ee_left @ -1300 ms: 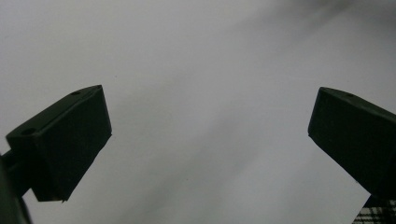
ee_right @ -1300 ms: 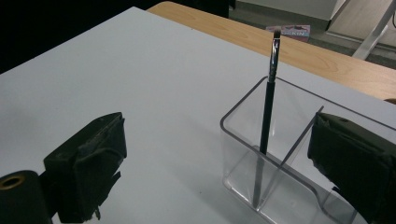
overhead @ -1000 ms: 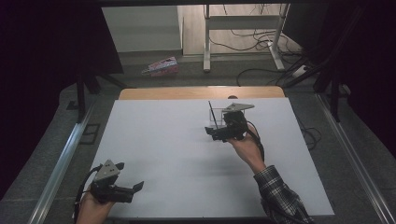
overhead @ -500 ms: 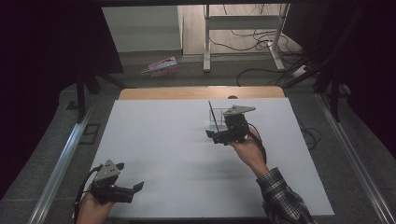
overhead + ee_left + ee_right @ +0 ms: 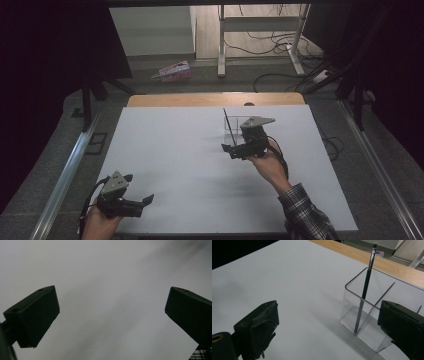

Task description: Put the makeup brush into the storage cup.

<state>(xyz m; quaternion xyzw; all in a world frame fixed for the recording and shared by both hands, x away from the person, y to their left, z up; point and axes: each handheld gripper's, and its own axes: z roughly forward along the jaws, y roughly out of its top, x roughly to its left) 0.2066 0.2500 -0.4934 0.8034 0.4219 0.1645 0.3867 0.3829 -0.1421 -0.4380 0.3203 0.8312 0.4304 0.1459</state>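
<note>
The right gripper [image 5: 325, 322] hovers with jaws apart and empty, just short of the clear acrylic organizer [image 5: 372, 315], which stands ahead and to its right on the white surface [image 5: 170, 150]. A makeup brush [image 5: 365, 292] leans nearly upright in the organizer's nearest compartment. The left gripper [image 5: 142, 202], also spread open, rests well apart. Nothing obstructs the approach.

White desk [image 5: 175, 150], wooden strip along far edge; clear divided organiser [image 5: 372, 315] standing on it, right of centre.

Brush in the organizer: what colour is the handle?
Black handle, silvery ferrule near the dark tip; the brush shows best in the right gripper view, standing in the clear organizer.
</note>
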